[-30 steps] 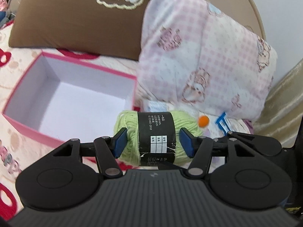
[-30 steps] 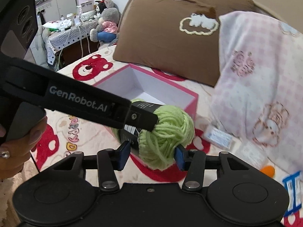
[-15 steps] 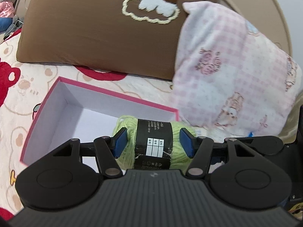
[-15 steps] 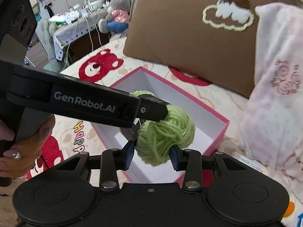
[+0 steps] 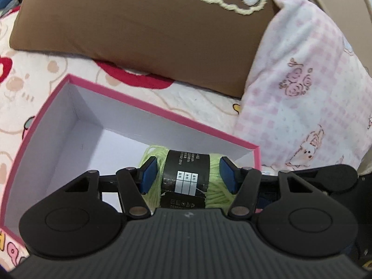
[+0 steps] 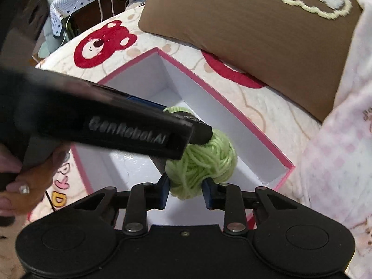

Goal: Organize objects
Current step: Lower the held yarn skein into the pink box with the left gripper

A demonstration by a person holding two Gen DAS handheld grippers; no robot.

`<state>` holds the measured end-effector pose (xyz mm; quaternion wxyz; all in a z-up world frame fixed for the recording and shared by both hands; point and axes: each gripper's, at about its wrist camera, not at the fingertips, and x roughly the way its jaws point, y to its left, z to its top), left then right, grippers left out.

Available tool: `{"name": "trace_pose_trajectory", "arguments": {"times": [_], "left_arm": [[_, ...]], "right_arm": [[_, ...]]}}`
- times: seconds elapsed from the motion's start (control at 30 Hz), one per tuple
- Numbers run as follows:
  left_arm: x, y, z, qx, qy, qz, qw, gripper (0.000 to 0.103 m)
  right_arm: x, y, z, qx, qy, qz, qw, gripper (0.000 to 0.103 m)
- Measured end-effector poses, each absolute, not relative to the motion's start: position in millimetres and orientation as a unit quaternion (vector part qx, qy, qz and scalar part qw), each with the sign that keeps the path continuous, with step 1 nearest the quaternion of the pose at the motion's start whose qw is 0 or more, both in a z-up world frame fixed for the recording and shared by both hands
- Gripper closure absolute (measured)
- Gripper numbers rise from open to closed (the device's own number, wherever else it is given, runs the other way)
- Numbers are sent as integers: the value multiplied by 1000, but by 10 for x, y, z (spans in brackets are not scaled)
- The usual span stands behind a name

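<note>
Both grippers are on the same green yarn skein [image 5: 186, 181] right now, and it's hanging over the open pink box [image 5: 162, 114] on the bed [image 5: 28, 76]. The left gripper [image 5: 187, 174] has its blue fingers [image 5: 148, 174] pinching the skein across its length, one pad on each fluffy end, with the black paper label facing up between them. The right gripper [image 6: 184, 191] comes in from the skein's end, and its fingers [image 6: 164, 191] have just been closing; in the right wrist view they pinch the rounded end of the yarn [image 6: 202, 162] from both sides.

Room-wise: the box is white inside with nothing else in it that I can see, so there's open floor on the left part. The skein sits near the box's right corner, close to the pink rim there. The brown pillow [image 5: 139, 28] lies just beyond the far edge, and the pink checked pillow [image 5: 302, 93] crowds the right side. A hand [image 6: 30, 186] grips the left tool's handle.
</note>
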<state>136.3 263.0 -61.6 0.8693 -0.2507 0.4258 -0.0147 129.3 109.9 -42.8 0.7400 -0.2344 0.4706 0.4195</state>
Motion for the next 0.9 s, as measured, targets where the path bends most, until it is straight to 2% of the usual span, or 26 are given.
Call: {"name": "trace_pose_trajectory", "arguments": {"times": [0.4,0.6,0.67,0.9], "left_arm": [[1569,2662,-1064,-268,449,-22,852,48],[1571,2668,-1083,-262,449,-20,854,48],[1579,2684,-1090,-269,451,-22,851,48],[1579,2667,-1083,-264,454,-23,851,48]], "right_arm": [[1445,1122,-816,-275,463,399,742,72],[1423,1115,-855,-307,438,417,735,71],[1432,1095,-841,-317,433,415,735,68],[1403,1011,-803,-339,409,412,740,68]]}}
